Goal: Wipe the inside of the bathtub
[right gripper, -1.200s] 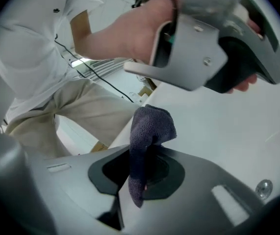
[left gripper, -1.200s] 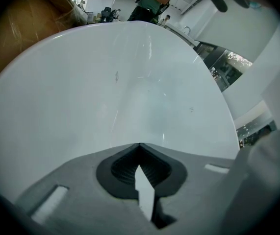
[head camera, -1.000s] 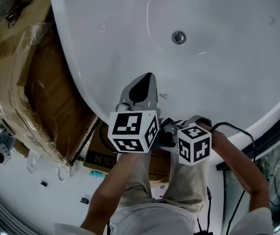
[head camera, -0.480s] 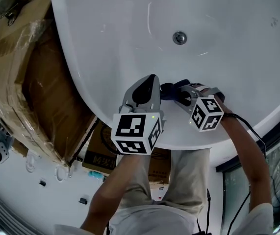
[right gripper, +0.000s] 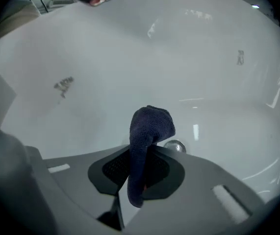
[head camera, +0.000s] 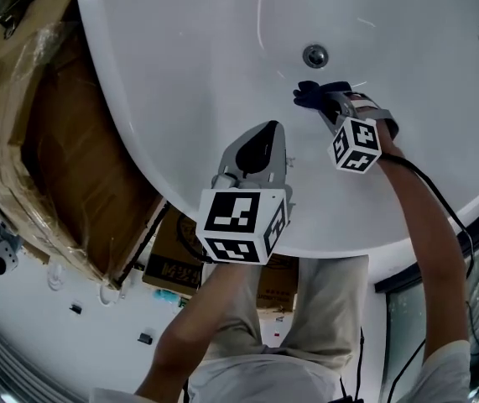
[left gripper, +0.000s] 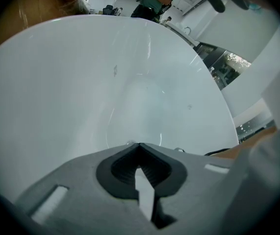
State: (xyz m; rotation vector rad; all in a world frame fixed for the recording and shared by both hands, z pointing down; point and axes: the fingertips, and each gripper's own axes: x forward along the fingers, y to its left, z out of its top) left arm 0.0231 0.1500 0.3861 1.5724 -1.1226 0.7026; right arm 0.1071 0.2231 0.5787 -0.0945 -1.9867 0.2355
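Right gripper: jaws clamped on the dark cloth, inside the bathtub.
Drain: just beside the dark cloth, partly hidden behind it.
Left gripper: jaws together, nothing between, over the bathtub's near side.

Glossy white bathtub; silver round drain; dark navy terry cloth; grey plastic left tongs, black inner pads; white cube, black square markers; brown cardboard boxes.

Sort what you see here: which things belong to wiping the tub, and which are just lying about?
Job: bathtub; dark cloth, clamped in the right gripper.
Lying about: wrapped cardboard boxes beside the tub; left gripper, shut and empty.
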